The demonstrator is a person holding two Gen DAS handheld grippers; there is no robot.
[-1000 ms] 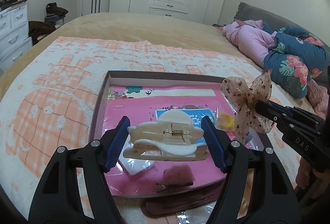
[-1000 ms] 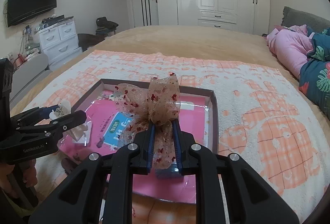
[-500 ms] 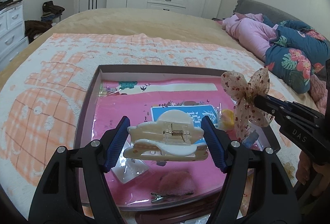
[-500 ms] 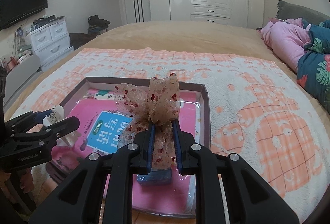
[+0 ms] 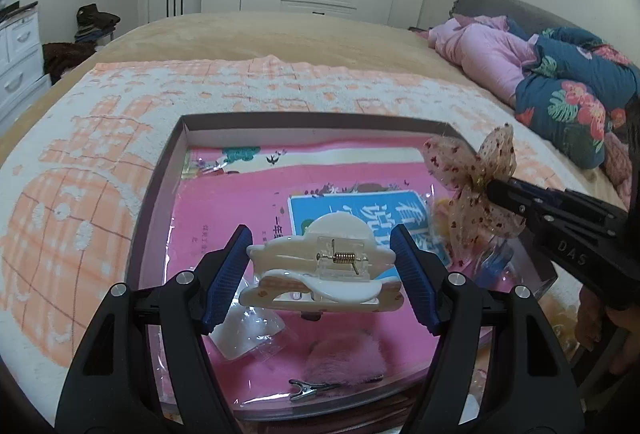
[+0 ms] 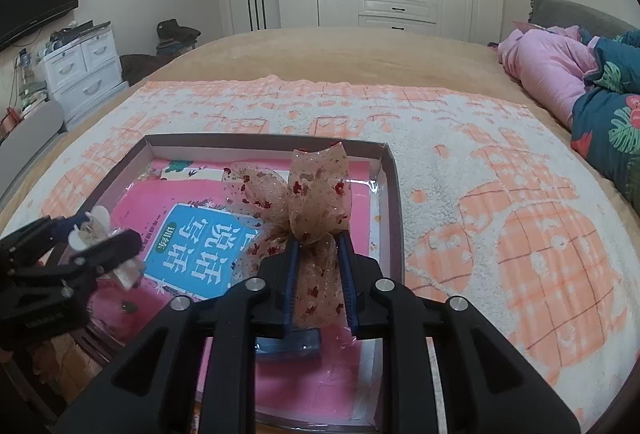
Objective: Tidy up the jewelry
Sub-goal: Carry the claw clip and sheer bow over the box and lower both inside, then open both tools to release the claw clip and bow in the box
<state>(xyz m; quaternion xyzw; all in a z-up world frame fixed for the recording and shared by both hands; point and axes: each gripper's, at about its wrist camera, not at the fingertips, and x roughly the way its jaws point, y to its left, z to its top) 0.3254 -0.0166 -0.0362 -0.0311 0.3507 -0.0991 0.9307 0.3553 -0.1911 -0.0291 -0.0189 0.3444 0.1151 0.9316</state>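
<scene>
Left gripper (image 5: 320, 270) clamped on cream claw clip (image 5: 320, 274), long axis crosswise between the pads, spring upward, above the shallow box (image 5: 160, 202). Right gripper (image 6: 320, 270) jaws easing apart, sheer speckled bow (image 6: 308, 202) between them, loops forward. Only left view: pink fluffy clip (image 5: 344, 358) below gripper.

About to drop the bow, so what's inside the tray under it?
Inside the tray, a pink book under clear plastic and a blue item lie beneath the bow. The right claw, opening around the bow, hides the rest.
</scene>
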